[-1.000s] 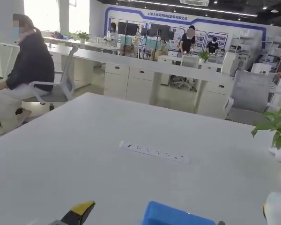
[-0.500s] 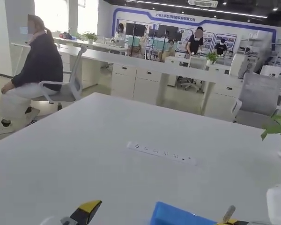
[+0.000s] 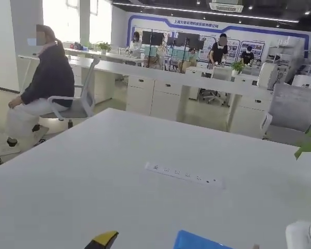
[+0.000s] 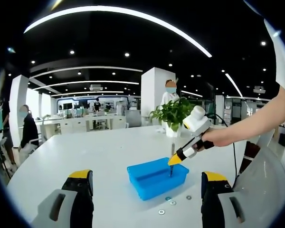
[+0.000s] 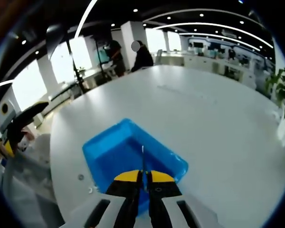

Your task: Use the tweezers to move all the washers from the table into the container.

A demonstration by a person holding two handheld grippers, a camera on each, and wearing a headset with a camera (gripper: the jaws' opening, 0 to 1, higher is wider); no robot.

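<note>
Glossy blue plastic container [image 4: 156, 179]; matt white table [image 3: 93, 181] (shiny metal washers [image 4: 161, 212]).

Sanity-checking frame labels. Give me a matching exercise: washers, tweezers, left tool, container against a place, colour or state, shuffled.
Things:
1. washers
2. tweezers
3. left tool
4. container

States:
a. open
b. held in the right tool
c. blue
d. on the table beside the container

Pairs: 1-d, 2-b, 3-a, 4-c
</note>
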